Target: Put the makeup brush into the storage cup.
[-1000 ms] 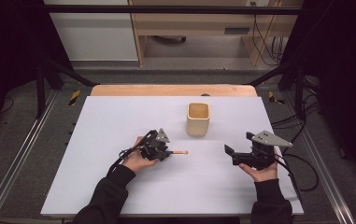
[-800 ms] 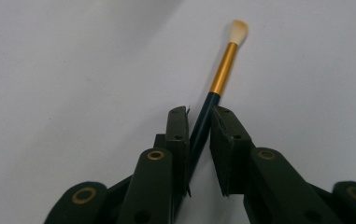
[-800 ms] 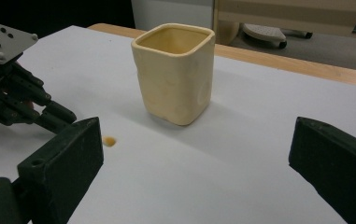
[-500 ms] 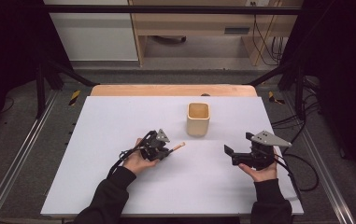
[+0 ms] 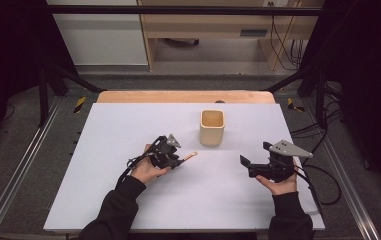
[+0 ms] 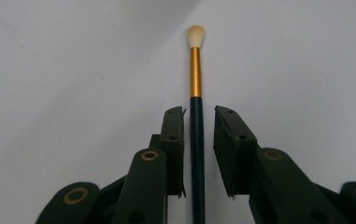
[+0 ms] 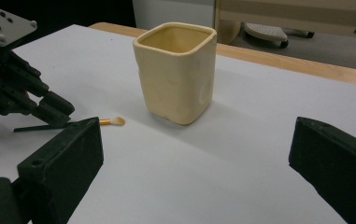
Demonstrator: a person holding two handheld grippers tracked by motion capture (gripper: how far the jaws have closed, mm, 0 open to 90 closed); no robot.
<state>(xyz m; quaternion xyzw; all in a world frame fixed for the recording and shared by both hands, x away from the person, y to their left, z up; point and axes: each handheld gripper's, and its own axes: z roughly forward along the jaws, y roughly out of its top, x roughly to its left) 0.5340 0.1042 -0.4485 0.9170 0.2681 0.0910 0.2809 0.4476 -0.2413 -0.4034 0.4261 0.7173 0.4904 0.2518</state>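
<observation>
Brush [image 6: 196, 116] tip swung toward cup [image 5: 212, 127]; left claw [image 5: 177, 161] just reopened, pads clear; right claw [image 5: 245, 165] wide, empty.

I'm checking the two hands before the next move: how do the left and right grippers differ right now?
The left gripper has its fingers narrowly apart around the brush handle, with a gap on one side; its jaws have just been opening. The right gripper stands wide open with nothing between its fingers. The left gripper points along the brush; the right one faces the cream cup. Both sit low over the white table.
</observation>
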